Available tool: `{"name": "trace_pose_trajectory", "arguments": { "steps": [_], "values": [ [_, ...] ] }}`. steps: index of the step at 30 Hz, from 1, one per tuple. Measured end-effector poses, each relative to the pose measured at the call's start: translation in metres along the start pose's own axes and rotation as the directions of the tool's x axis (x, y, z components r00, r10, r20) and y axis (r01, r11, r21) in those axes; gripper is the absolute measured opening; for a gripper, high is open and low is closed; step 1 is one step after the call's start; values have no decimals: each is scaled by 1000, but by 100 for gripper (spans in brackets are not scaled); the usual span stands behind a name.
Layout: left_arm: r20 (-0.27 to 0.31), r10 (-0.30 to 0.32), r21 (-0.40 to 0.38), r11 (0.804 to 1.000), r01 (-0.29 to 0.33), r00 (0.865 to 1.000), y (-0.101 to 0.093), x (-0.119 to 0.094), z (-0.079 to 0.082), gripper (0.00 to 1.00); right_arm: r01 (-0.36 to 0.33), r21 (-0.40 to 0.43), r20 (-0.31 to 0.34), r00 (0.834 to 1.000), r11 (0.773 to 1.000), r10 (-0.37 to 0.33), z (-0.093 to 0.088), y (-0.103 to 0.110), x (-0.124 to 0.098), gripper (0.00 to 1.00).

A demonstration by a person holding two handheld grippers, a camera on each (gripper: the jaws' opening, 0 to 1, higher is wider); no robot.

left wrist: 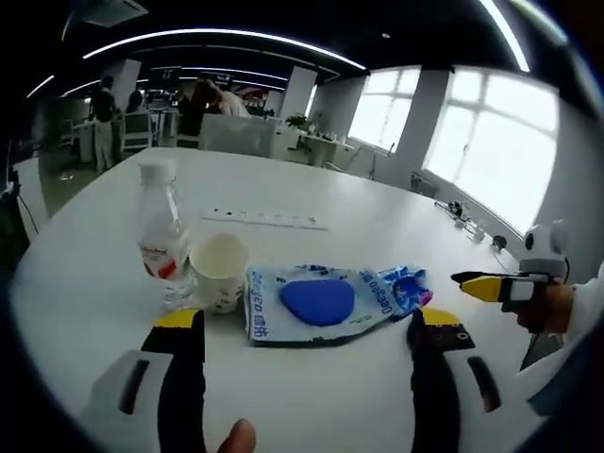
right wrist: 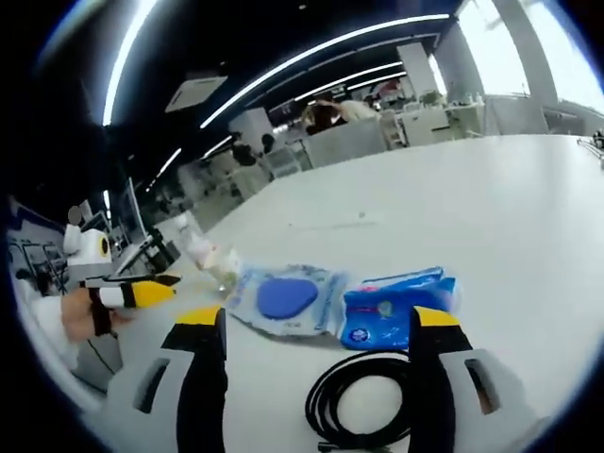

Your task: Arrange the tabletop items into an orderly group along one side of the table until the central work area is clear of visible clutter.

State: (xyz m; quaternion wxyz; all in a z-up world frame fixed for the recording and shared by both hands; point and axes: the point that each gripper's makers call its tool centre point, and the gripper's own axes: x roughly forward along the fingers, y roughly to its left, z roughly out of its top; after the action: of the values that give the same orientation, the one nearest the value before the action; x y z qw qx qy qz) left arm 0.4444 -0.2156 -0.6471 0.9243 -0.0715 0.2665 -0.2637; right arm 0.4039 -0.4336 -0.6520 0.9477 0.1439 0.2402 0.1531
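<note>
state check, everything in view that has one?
left tongs: open, empty
right tongs: open, empty
water bottle: upright, cap on
paper cup: upright, beside the bottle
blue packet: lying flat
blue wipes pack: lying flat
black cable: coiled on the table

Daylight blown out at windows (left wrist: 491,142) toward 2 o'clock; ceiling strips (right wrist: 311,57) glare; edges heavily bowed, softened.

- bottle (left wrist: 162,236) touching cup (left wrist: 220,271), cup's left, left gripper view
- flat packet (left wrist: 316,302) right of cup
- cable coil (right wrist: 363,404) before pouch (right wrist: 396,310), right gripper view
</note>
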Motion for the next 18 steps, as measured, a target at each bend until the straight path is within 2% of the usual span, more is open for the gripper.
{"name": "trace_pose_trajectory", "arguments": {
  "steps": [6,9,11,14,18],
  "values": [
    [-3,36,-24,999,-36,999,13,-24,-9,99,35,35,2,999,999,-35,-13,-6,-23,82],
    [-1,57,-25,998,-57,998,19,-36,-11,100,64,14,-8,998,998,-64,-20,-9,-34,82],
    [0,69,-26,997,-69,998,25,-43,-14,100,72,32,-5,997,997,-72,-23,-11,-41,84],
    [-2,83,-33,996,-83,997,32,-53,-17,100,86,47,-7,996,995,-86,-27,-10,-49,88],
    [-17,91,-35,995,-91,996,37,-65,-26,100,99,59,-9,995,993,-98,-36,-9,-60,89]
  ]
}}
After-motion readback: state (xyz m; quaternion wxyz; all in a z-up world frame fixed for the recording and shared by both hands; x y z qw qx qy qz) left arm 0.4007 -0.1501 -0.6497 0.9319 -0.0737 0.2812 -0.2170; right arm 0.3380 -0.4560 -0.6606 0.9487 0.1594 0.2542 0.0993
